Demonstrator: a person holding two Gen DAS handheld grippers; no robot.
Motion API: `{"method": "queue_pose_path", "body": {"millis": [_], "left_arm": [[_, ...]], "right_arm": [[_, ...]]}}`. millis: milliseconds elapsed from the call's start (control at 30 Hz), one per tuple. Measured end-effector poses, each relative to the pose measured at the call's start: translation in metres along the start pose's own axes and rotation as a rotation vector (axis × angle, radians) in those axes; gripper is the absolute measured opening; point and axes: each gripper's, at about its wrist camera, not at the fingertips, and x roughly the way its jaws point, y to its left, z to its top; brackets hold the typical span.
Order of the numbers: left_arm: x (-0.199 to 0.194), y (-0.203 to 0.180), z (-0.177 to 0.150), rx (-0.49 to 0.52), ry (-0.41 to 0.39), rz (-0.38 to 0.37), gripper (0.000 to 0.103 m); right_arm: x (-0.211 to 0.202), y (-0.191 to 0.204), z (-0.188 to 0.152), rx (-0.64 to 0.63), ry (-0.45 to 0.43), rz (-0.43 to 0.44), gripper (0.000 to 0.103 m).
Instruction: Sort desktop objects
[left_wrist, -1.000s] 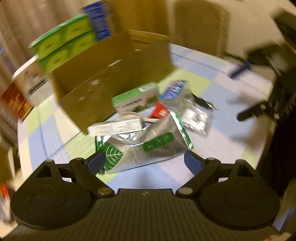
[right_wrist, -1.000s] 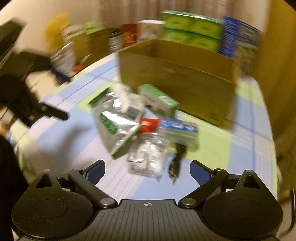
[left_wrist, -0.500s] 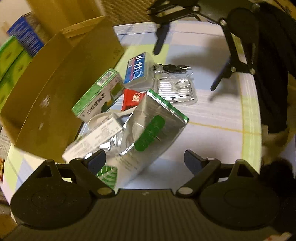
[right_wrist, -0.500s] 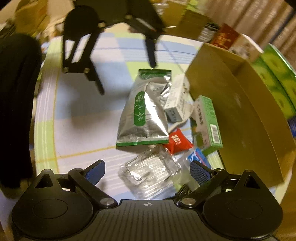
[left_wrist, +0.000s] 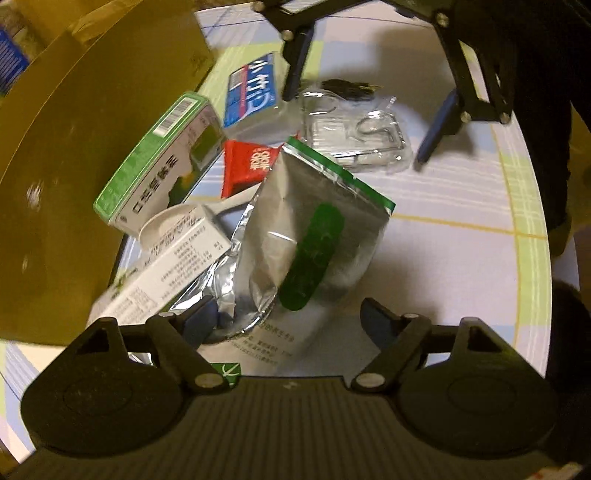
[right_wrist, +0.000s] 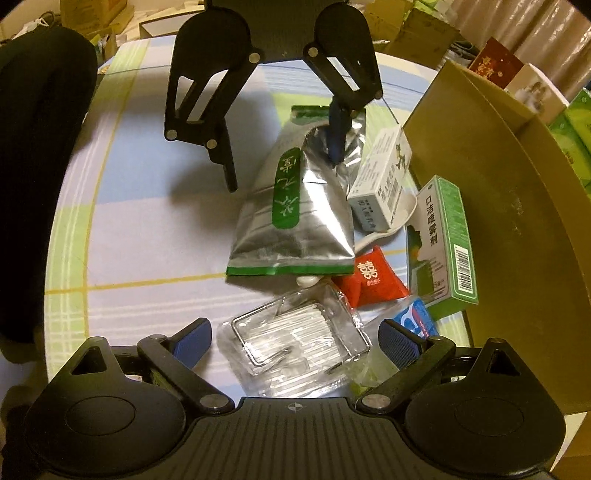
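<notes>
Your bench (right_wrist: 155, 236) wears a checked cloth of pale blue, white and green squares crossed by thin yellow lines. Behind the bench you have stacked cardboard cartons (right_wrist: 421, 22), a dark red box (right_wrist: 495, 62), a white box (right_wrist: 535, 88) beside it, and bright green packages (right_wrist: 576, 122) at the right edge.

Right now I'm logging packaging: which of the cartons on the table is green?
The green-edged carton with the barcode, lying against the cardboard box. The other carton, beside the foil pouch, is white.
</notes>
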Motion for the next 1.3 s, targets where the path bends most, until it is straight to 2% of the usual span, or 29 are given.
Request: {"method": "queue_pose_path", "body": {"millis": [167,233,333,433,533,667,800,933,1000,1067,1100,1200,1300], "left_arm": [[-0.009,-0.002,-0.001,-0.177,-0.002,-0.073,0.078],[-0.013,-0.004,-0.001,-0.247,-0.002,-0.127,0.078],[-0.019,-0.009,-0.001,-0.303,-0.006,-0.199,0.077],[-0.027,-0.014,0.003,-0.271,-0.033,-0.158,0.075],[-0.027,-0.013,0.009,-0.239,-0.070,-0.083,0.085],[-0.014,-0.014,0.011,-0.201,-0.060,-0.039,0.090],[0.002,-0.012,0.008,-0.182,-0.002,-0.072,0.090],[0.011,-0.011,-0.002,-0.211,0.050,-0.076,0.089],[0.009,-0.011,-0.006,-0.247,0.055,-0.077,0.084],[0.005,-0.011,-0.008,-0.286,0.067,-0.080,0.072],[0.002,-0.009,-0.008,-0.317,0.065,-0.095,0.070],[-0.001,-0.005,-0.012,-0.380,0.052,-0.113,0.070],[0.002,-0.003,-0.014,-0.394,0.042,-0.100,0.077]], "right_arm": [[0.003,0.004,0.002,0.003,0.003,0.000,0.094],[0.003,0.006,0.004,0.014,0.005,0.003,0.092],[0.000,0.005,0.004,0.024,0.010,0.028,0.087],[-0.001,0.005,0.003,0.025,0.003,0.026,0.087],[0.002,0.003,0.003,0.025,-0.006,0.022,0.087],[0.010,0.006,0.006,0.016,0.003,0.023,0.087],[0.009,0.006,0.003,0.033,0.010,0.030,0.086],[0.008,0.004,0.000,0.065,0.010,0.026,0.081],[0.005,0.002,-0.002,0.103,0.015,0.035,0.080],[0.003,0.002,-0.003,0.123,0.021,0.040,0.080],[0.002,0.003,-0.004,0.132,0.024,0.040,0.080],[-0.002,0.008,-0.005,0.148,0.023,0.036,0.080],[-0.001,0.010,-0.004,0.144,0.025,0.041,0.082]]}}
